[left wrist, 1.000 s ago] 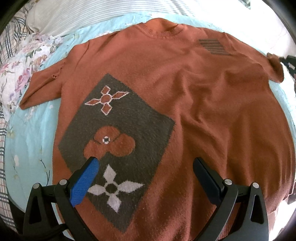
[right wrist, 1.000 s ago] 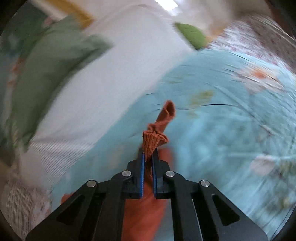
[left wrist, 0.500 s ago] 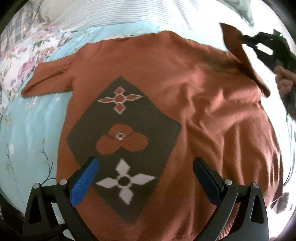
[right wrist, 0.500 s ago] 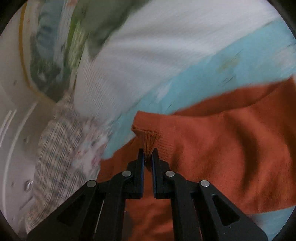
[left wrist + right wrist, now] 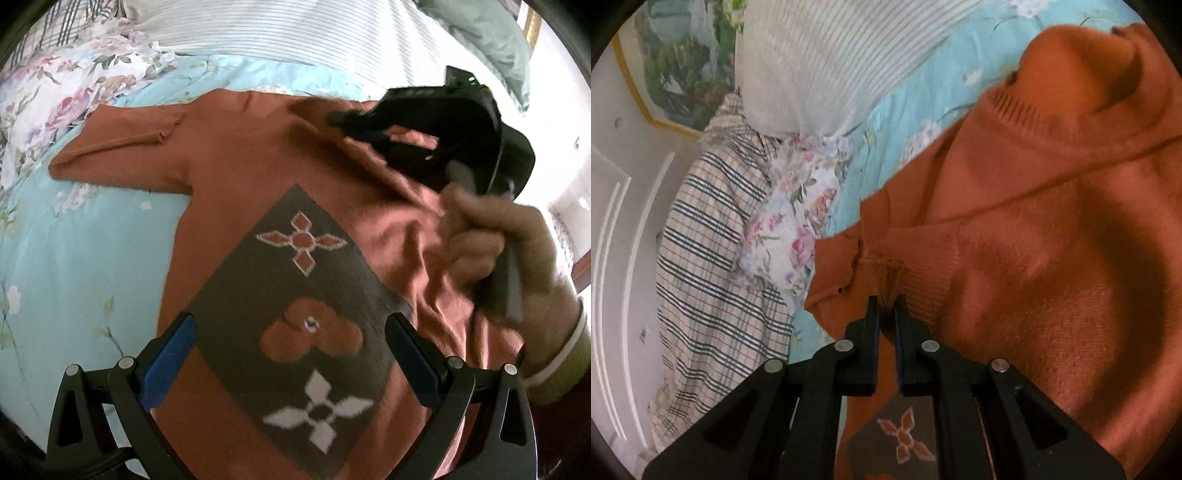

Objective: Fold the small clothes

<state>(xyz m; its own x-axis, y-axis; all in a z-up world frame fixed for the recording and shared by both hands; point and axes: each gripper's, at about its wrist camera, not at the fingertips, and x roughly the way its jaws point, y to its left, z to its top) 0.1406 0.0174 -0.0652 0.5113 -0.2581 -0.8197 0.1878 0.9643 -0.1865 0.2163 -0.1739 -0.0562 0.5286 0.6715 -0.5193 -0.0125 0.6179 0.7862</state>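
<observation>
A rust-orange knit sweater (image 5: 236,177) with a dark diamond patch of flower motifs (image 5: 306,295) lies front-up on a light blue floral bedsheet (image 5: 81,258). Its left sleeve (image 5: 122,144) lies spread out flat. My left gripper (image 5: 291,354) is open and empty, hovering over the lower part of the patch. My right gripper (image 5: 886,306) is shut on the ribbed cuff of the right sleeve (image 5: 886,273) and holds it folded over the sweater's chest, near the collar (image 5: 1015,110). It also shows in the left wrist view (image 5: 424,125), held by a hand.
A white striped pillow (image 5: 280,37) lies beyond the collar. A floral cloth (image 5: 66,88) and a plaid cloth (image 5: 713,229) lie at the far left. A grey-green pillow (image 5: 491,40) sits at the back right.
My right gripper has carried the right sleeve inward over the sweater's chest, toward the left. The left gripper has shifted a little and stays open.
</observation>
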